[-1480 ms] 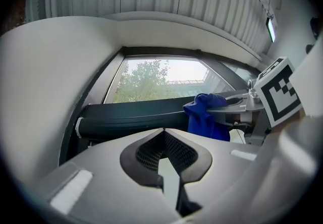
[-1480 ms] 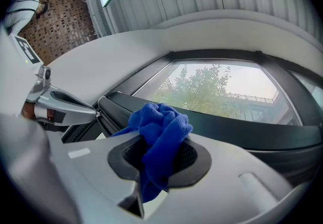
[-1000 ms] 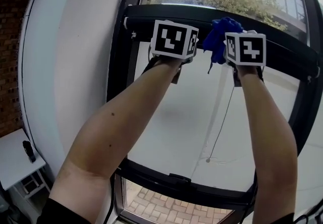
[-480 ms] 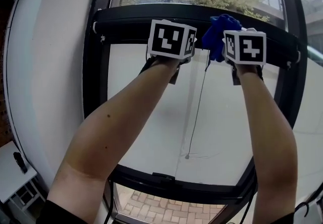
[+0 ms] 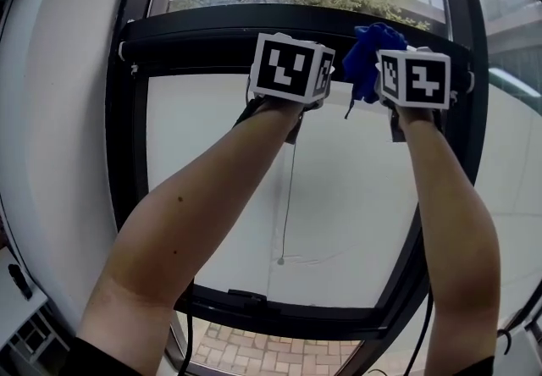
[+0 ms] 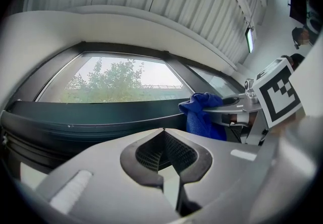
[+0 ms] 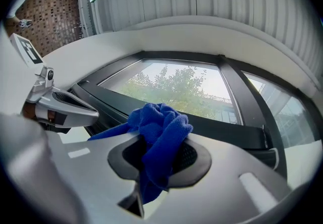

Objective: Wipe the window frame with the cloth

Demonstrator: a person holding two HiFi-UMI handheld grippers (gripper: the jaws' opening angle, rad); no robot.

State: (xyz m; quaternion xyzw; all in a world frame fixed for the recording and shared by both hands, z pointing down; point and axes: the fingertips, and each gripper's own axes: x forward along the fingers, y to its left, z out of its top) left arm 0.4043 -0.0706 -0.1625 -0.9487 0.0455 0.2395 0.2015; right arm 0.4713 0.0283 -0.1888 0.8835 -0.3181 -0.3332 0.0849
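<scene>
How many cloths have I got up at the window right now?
1. The blue cloth is bunched between the shut jaws of the right gripper, up by the black frame bar. The left gripper is shut on nothing. No other cloth shows.

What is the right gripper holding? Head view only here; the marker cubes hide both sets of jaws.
Observer: Right gripper view: the right gripper has its jaws shut on a crumpled blue microfibre cloth.
Operator: Left one?
Observer: Left gripper view: the left gripper has its jaws together with nothing between them.
Operator: How does the cloth sit?
Observer: It is bunched above the jaws. One tail trails towards the left gripper and another hangs down through the gap behind the pads. The black window frame crossbar lies beyond it. I cannot tell if they touch.
</scene>
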